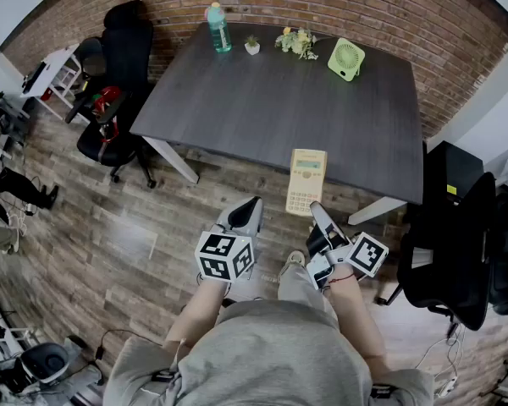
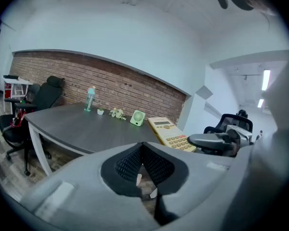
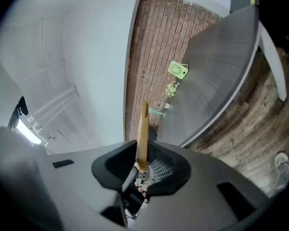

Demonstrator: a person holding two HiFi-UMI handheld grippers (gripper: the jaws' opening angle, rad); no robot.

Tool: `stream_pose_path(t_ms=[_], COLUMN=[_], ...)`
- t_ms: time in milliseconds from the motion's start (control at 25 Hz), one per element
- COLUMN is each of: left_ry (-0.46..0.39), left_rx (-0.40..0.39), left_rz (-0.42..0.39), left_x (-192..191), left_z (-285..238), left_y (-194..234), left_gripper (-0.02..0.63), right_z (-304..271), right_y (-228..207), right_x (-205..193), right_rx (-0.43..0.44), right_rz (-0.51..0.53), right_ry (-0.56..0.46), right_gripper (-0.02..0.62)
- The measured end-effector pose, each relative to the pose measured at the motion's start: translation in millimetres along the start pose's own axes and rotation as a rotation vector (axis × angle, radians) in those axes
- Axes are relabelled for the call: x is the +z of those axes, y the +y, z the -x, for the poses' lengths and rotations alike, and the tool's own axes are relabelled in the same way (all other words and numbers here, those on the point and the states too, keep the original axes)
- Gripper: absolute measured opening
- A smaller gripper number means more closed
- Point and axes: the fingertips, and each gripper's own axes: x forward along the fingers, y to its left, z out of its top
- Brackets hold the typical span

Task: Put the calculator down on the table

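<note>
Calculator: near end clamped in right gripper, far end over the near edge of the table. Left gripper: jaws together, empty, just beside.

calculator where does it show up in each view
Head view: calculator just right of centre, face up.
Left gripper view: calculator right of centre, keys showing.
Right gripper view: calculator edge-on, a thin strip at centre.
Shared landmark: green fan, beyond it in all three.
</note>
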Motion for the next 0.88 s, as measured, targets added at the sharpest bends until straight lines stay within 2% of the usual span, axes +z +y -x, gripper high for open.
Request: stream_pose_path(t_ms=[200,360,640,880], left_ry=[-0.008,-0.004,-0.024,-0.045], left_rx=[0.014,0.018,0.039,0.045], left_rz=[0.000,0.001,-0.033,-0.029], left_x=[-32.8,-53.4,-64.4,-63.2], left_z=[69.4,118.8,162.5,177.2], left_y=[-4.7,-14.4,-25.0,-28.8], left_gripper=[0.018,0.018,0.018,0.018], right_z=[44.7,80.5,110.5,116.5], right_y=[20.6,34.1,52.0,59.0], right_x=[-58.3,-100.3,-133.7,-147.0], right_rx=[0.024,0.018,0.048,0.055], right_rz=[-0.046,-0.061,-0.063,-0.044], right_ry=[-0.053,-0.050,-0.041,-0.013], right_gripper=[0.075,0.075,0.075,0.074])
